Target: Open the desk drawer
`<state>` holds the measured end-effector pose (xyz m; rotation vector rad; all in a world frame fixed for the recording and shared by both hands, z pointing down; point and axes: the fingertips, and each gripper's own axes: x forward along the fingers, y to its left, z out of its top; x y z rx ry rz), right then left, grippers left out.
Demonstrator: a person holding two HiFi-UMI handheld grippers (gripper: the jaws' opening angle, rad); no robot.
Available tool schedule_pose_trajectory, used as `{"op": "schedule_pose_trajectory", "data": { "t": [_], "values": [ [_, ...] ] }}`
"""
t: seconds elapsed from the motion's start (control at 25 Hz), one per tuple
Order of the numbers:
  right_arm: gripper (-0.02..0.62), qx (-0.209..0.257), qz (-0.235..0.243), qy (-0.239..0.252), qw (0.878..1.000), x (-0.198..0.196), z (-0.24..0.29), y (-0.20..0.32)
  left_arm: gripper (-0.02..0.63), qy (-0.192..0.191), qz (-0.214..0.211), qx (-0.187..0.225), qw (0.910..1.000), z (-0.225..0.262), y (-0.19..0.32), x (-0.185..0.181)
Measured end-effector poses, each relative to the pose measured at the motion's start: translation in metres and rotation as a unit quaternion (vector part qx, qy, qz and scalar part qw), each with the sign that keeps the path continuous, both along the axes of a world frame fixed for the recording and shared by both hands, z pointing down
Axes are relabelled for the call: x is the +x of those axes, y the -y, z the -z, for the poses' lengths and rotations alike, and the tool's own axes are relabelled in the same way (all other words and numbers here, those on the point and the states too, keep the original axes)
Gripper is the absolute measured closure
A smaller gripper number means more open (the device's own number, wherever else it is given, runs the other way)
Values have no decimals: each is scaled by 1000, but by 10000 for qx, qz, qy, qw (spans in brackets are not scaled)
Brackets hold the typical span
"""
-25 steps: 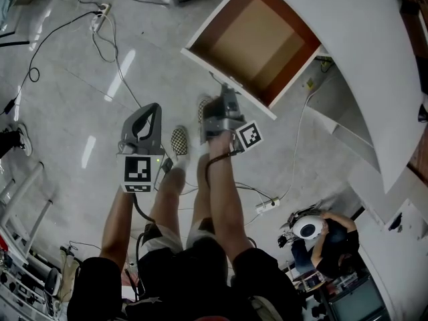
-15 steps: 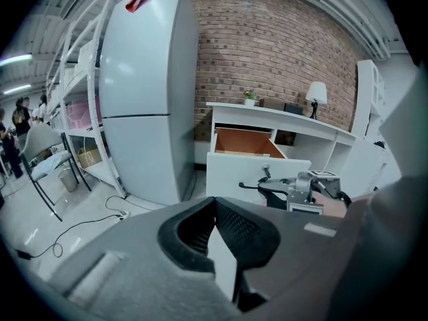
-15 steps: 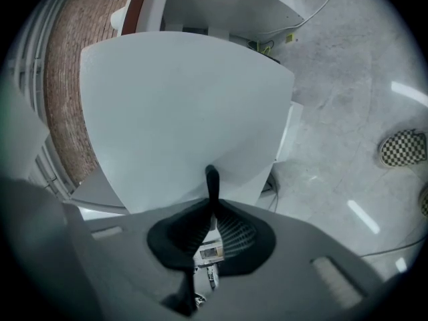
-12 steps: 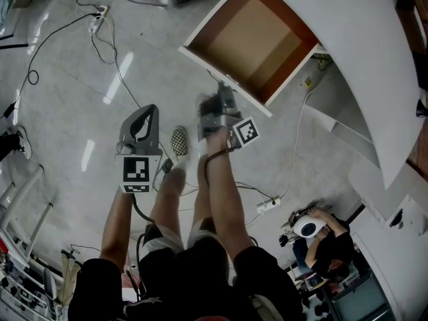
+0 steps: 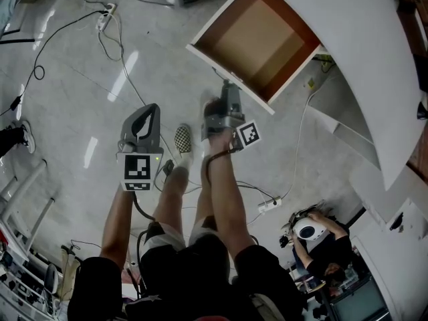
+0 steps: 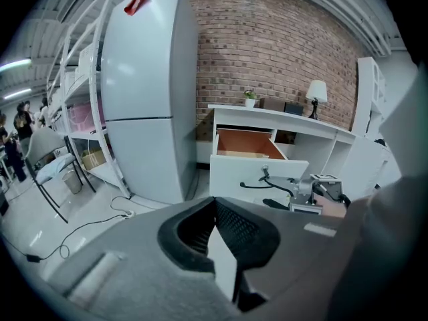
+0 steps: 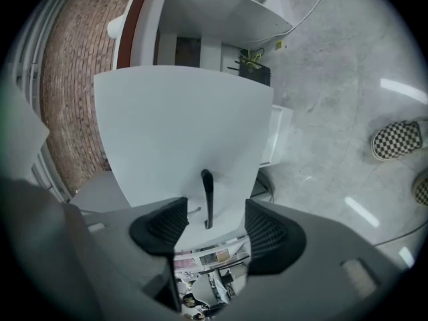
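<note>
Drawer front (image 7: 180,132): lower corners hidden behind the jaws of the right gripper (image 7: 210,226). Room clutter (image 7: 210,279) low between those jaws: too small to identify. Desk top (image 5: 361,59) beyond the gripper: cut off by head view's top and right edges.

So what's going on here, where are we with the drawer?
A person works two handheld tools at a white desk. The drawer is already pulled well out, its brown inside bare. The right tool sits at the drawer front; its jaws have just been opening, and the dark handle stands between them with neither pad pressing on it. The left tool hangs off to the side, shut and empty.
</note>
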<state>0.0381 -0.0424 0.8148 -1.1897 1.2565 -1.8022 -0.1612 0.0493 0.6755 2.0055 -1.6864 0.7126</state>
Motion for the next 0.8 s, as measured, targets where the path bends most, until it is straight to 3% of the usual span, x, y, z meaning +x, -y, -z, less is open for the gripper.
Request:
{"op": "schedule_pose_trajectory", "data": {
  "t": [0.36,0.52,0.72,0.8],
  "values": [
    [331,-154,201,-220,9994,12,26,-25,595,59,-80,250,9996,41,3,13],
    [331,19,644,-256,9976,16,54,-38,595,70,-186,407,9990,70,4,24],
    [331,386,1118,-759,9901,30,111,-45,595,89,-345,649,9973,124,7,38],
    [331,575,1396,-1173,9816,34,143,-44,595,87,-413,777,9961,148,9,45]
  ]
}}
